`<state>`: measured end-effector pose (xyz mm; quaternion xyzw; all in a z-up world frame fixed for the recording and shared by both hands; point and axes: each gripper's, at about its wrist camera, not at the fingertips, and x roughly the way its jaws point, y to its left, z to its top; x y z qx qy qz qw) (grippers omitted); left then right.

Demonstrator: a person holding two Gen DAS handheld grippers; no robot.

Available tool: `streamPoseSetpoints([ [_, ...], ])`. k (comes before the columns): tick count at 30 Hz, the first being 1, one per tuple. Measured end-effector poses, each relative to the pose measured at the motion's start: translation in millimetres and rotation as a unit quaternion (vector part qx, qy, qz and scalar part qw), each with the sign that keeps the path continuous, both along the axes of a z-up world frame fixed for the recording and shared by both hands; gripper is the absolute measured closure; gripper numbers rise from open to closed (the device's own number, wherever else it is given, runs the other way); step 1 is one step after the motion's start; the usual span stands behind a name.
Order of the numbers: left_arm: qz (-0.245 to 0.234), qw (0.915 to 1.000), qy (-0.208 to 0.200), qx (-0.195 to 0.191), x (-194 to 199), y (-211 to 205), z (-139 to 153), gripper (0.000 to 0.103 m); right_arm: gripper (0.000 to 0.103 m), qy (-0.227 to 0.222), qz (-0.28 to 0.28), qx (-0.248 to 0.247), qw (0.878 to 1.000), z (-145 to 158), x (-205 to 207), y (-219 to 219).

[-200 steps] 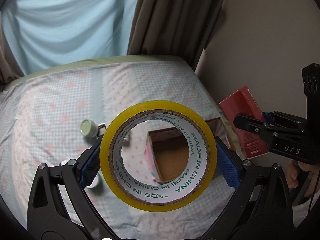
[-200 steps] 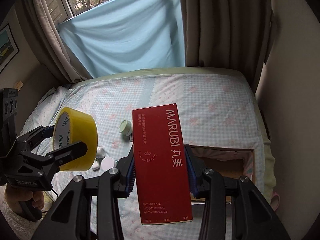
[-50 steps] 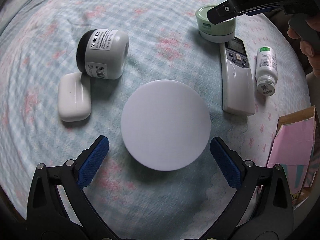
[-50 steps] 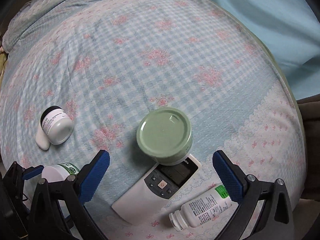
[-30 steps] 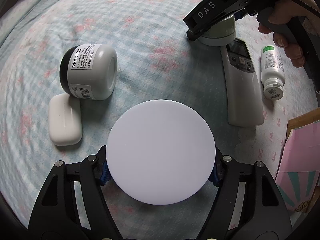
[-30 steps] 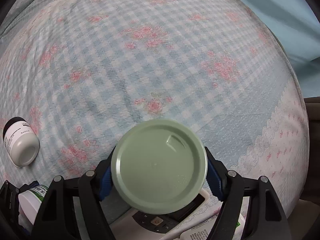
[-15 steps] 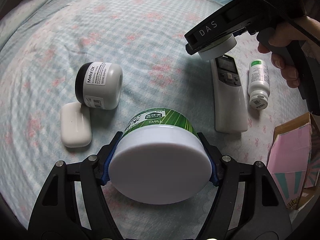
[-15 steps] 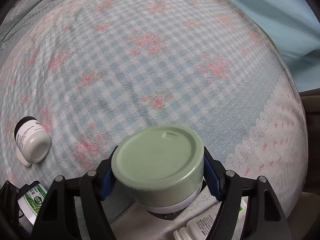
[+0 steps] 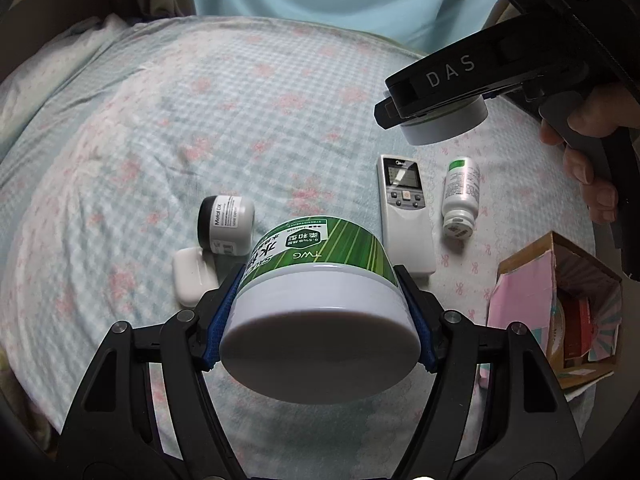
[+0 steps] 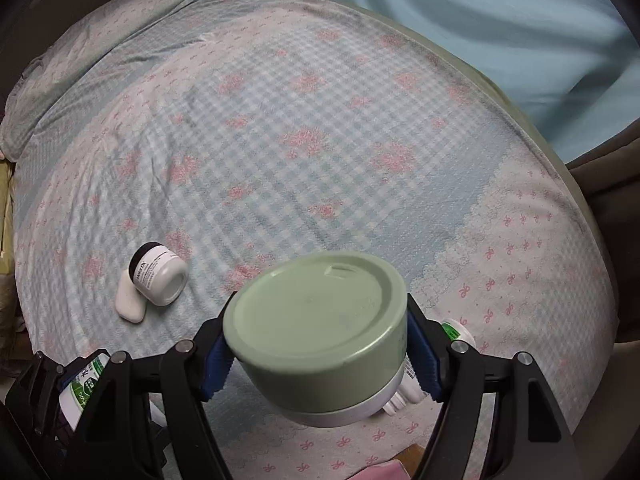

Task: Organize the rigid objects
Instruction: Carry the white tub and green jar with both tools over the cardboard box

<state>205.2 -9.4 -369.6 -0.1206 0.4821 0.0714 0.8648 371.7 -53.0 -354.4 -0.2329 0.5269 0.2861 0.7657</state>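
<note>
- The bed (image 9: 168, 128) lies below both claws, and everything not yet tidied rests on its checked cover.
- The cardboard box (image 9: 560, 304) stands open at the bed's edge, down and to the right of your left claw (image 9: 320, 320). In the right wrist view only a corner of it shows, just under and a little right of your right claw (image 10: 316, 344). By my reading your right hand is the nearer one to it.
- Your left claw is clamped on the green-labelled tub (image 9: 320, 300), pads on its sides, white lid toward the camera, clear of the bed.
- Your right claw is clamped on the green-lidded jar (image 10: 320, 328), also clear of the bed, its lid tilted toward the camera.
- The remote (image 9: 404, 212) lies flat beyond the tub, long axis running away from your left claw.
- The pill bottle (image 9: 460, 196) lies on its side just right of the remote, parallel to it.
- The black-lidded jar (image 9: 226, 226) lies on its side, left of the tub.
- The white case (image 9: 192, 280) touches that jar.
</note>
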Motion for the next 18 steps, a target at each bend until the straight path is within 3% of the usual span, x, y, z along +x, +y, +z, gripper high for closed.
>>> streamPoseSetpoints([
  [9,-0.039,0.9989,-0.027,0.005,-16.5,-24.3,79.8,0.035,0.033,-0.045,-0.038,0.04,0.997,90.7,-48.0,-62.1],
  [18,-0.111,0.9927,-0.047,0.002,-11.8,-80.7,147.7,0.035,0.033,-0.07,-0.136,0.089,0.984,159.1,-88.6,-163.1],
])
